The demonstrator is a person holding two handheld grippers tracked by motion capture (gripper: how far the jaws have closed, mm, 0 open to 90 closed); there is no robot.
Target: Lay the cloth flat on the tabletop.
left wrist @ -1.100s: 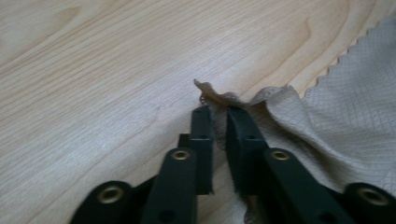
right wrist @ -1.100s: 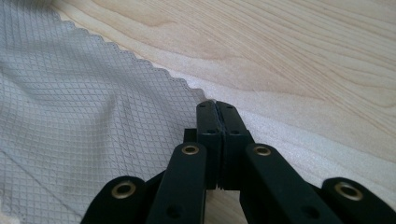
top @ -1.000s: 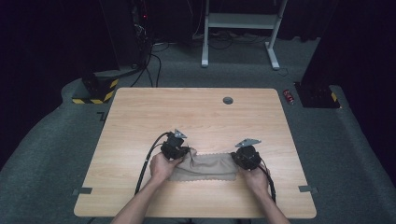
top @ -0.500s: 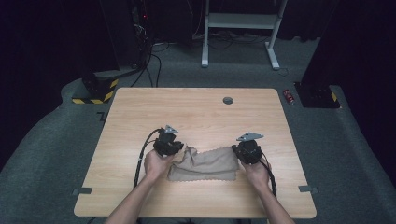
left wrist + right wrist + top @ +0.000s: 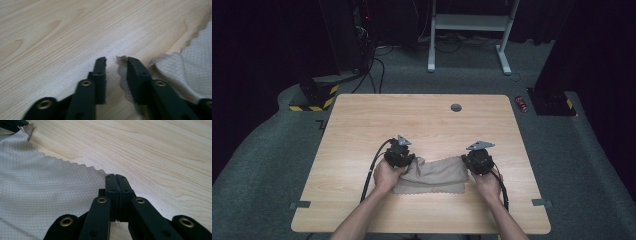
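Now: Cloth Corner Hanging Loose

Left gripper (image 5: 116,63) is sitting spread beside the cloth (image 5: 434,175) corner on the table (image 5: 362,125); right gripper (image 5: 115,180) is pinching the opposite edge. Pulling now is risking dragging the cloth crooked, one side being unheld.

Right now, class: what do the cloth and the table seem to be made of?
Cloth: probably a thin woven or microfibre fabric, beige and matt; it shows a fine diamond grid and a zigzag-cut edge. Table: wood or wood-look laminate, pale and smooth, with visible grain lines.
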